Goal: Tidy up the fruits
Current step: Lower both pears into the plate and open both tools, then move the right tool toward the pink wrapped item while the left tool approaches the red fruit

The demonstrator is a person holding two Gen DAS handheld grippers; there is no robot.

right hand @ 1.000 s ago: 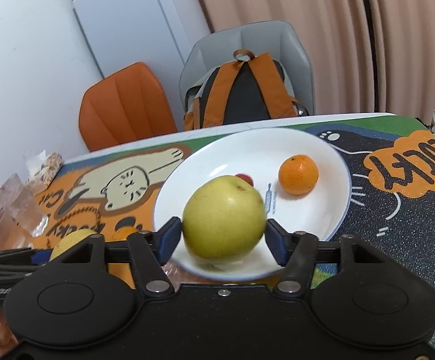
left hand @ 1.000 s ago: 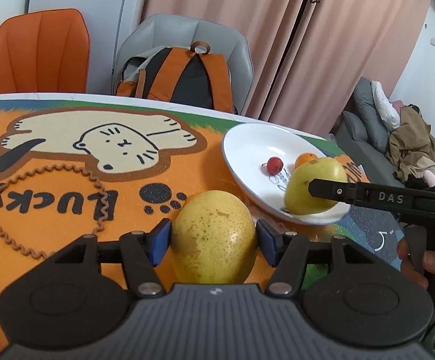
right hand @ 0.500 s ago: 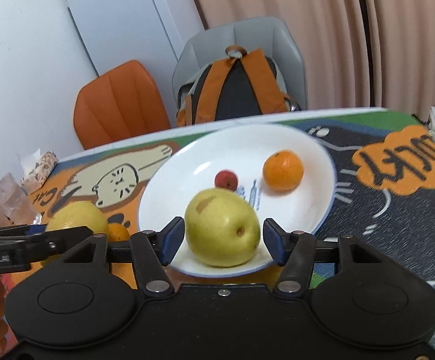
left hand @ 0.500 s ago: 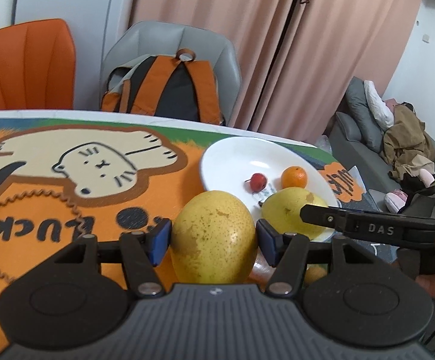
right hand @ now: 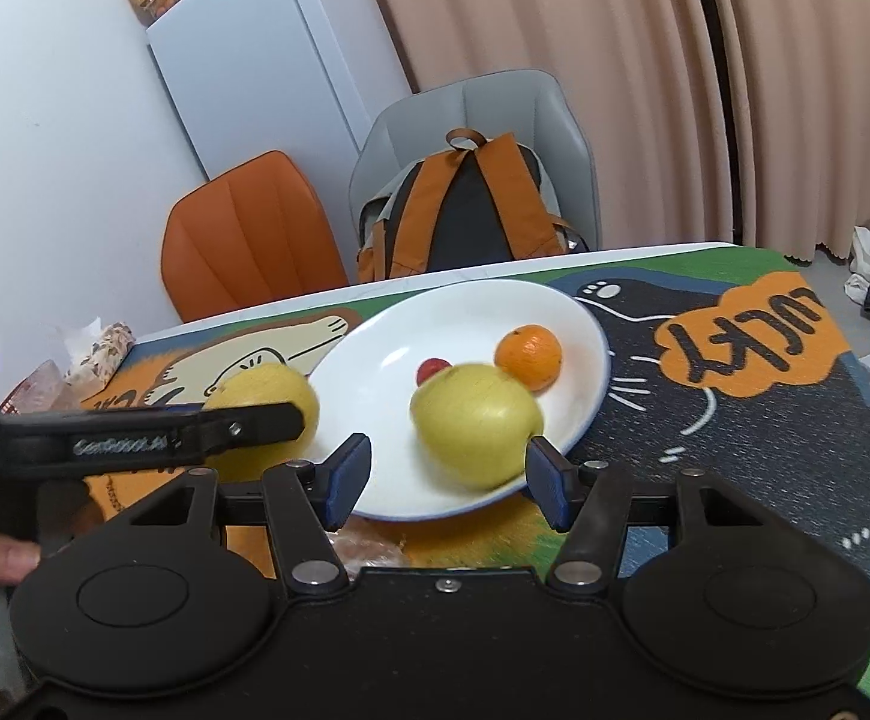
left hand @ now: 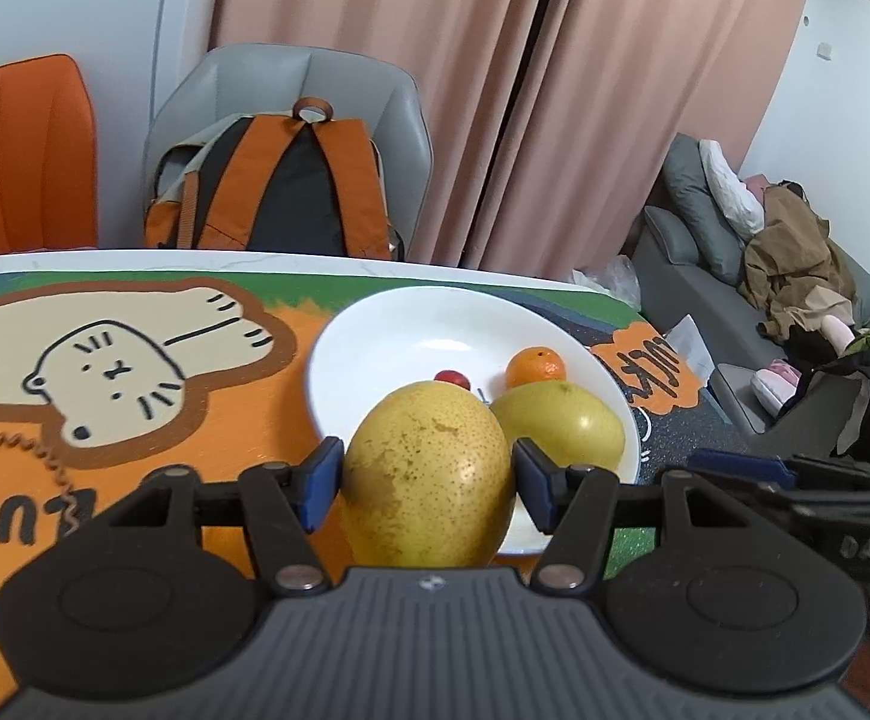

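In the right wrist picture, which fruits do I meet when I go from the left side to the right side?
Speckled yellow pear held in the left tool → small red fruit → green-yellow pear → orange. The last three lie on the white plate.

One pear point(left hand: 429, 474) sits between the left gripper point(left hand: 429, 483) jaws, plate point(left hand: 375, 354) with orange point(left hand: 535, 365) just ahead.

White plate point(right hand: 579, 324) on cat-print table point(right hand: 765, 456)
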